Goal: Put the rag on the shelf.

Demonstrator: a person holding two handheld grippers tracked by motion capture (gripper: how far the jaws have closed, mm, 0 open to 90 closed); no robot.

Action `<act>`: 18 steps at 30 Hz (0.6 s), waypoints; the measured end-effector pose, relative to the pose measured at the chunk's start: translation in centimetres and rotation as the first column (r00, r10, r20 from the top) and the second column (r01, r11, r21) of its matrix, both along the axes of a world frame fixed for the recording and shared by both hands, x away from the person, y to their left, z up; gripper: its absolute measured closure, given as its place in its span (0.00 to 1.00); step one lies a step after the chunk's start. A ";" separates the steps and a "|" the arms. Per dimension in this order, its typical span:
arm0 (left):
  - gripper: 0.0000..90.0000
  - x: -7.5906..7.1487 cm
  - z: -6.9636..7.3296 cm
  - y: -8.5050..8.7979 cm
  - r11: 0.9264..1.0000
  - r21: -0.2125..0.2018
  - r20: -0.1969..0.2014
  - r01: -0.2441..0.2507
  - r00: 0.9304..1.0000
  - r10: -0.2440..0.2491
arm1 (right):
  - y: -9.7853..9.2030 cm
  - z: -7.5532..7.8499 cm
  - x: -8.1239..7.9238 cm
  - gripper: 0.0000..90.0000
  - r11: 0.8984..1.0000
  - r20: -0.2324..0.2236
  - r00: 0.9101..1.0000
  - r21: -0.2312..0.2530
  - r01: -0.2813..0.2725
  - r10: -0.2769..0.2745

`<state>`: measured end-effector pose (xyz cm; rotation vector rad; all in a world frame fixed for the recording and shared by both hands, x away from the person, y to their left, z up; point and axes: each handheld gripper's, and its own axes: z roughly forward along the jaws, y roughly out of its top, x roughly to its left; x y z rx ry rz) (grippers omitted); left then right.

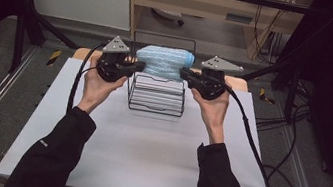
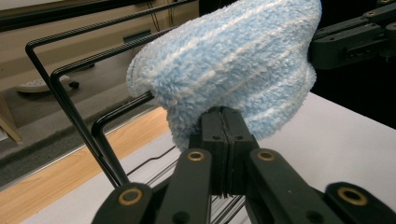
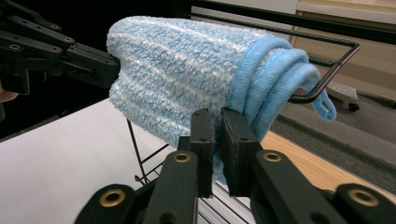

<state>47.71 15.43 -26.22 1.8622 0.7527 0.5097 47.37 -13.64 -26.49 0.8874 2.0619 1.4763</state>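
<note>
Sleeves and forearms reach up from six o'clock on the white bench (image 1: 143, 161). At ten o'clock from the wire rack (image 1: 156, 94), the left tongs (image 1: 134, 67) are pinched shut on one end of the folded blue towel (image 1: 164, 62); at two o'clock the right tongs (image 1: 185, 74) pinch the other end. The towel hangs over the rack's rear rail. To drape it well, I'd keep both ends level, lower evenly, and release together.

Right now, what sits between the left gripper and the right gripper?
In the high view, the folded blue towel spans the gap between the left gripper and the right gripper, held at each end above the black wire rack.
</note>
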 end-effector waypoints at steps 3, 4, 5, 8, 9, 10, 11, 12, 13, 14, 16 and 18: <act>0.95 -0.4 0.3 0.3 1.000 -0.005 0.008 0.004 1.000 -0.004 | 0.0 0.2 -0.4 0.84 1.000 0.009 1.000 -0.002 -0.005 0.005; 0.94 -0.6 0.5 0.4 1.000 -0.007 0.013 0.006 1.000 -0.006 | -0.1 0.3 -0.6 0.81 1.000 0.011 1.000 -0.004 -0.004 0.004; 0.93 -0.8 0.6 0.5 1.000 -0.010 0.016 0.006 1.000 -0.006 | -0.1 0.4 -0.8 0.80 1.000 0.014 1.000 -0.005 -0.004 0.004; 0.89 -1.3 1.0 0.7 1.000 -0.020 0.026 0.006 1.000 -0.006 | -0.4 0.8 -1.2 0.74 1.000 0.025 1.000 -0.004 -0.002 0.002; 0.88 -1.4 1.1 0.7 1.000 -0.020 0.030 0.006 1.000 -0.006 | -0.5 0.9 -1.3 0.73 1.000 0.025 1.000 -0.001 -0.002 0.002; 0.87 -1.5 1.2 0.8 1.000 -0.018 0.032 0.006 0.999 -0.006 | -0.5 1.0 -1.5 0.71 1.000 0.022 1.000 0.002 -0.004 0.004; 0.85 -1.6 1.3 0.8 1.000 -0.020 0.035 0.007 0.999 -0.006 | -0.6 1.1 -1.5 0.70 1.000 0.024 1.000 0.002 0.001 -0.001; 0.85 -1.7 1.4 0.8 1.000 -0.018 0.036 0.006 0.999 -0.005 | -0.6 1.2 -1.6 0.69 1.000 0.026 1.000 0.001 0.000 0.000; 0.83 -1.8 1.6 0.8 1.000 -0.018 0.037 0.006 0.999 -0.006 | -0.7 1.3 -1.7 0.67 1.000 0.026 1.000 0.001 0.001 -0.001; 0.82 -1.9 1.7 0.8 1.000 -0.020 0.037 0.004 0.999 -0.003 | -0.7 1.4 -1.8 0.66 1.000 0.025 1.000 0.001 0.003 -0.003; 0.80 -2.1 1.9 0.9 1.000 -0.024 0.040 0.001 0.999 0.000 | -0.8 1.6 -2.0 0.63 1.000 0.030 1.000 0.003 0.002 -0.002; 0.77 -2.2 2.1 1.0 1.000 -0.024 0.040 -0.003 0.999 0.004 | -1.0 1.8 -2.1 0.60 1.000 0.034 0.999 0.013 0.005 -0.006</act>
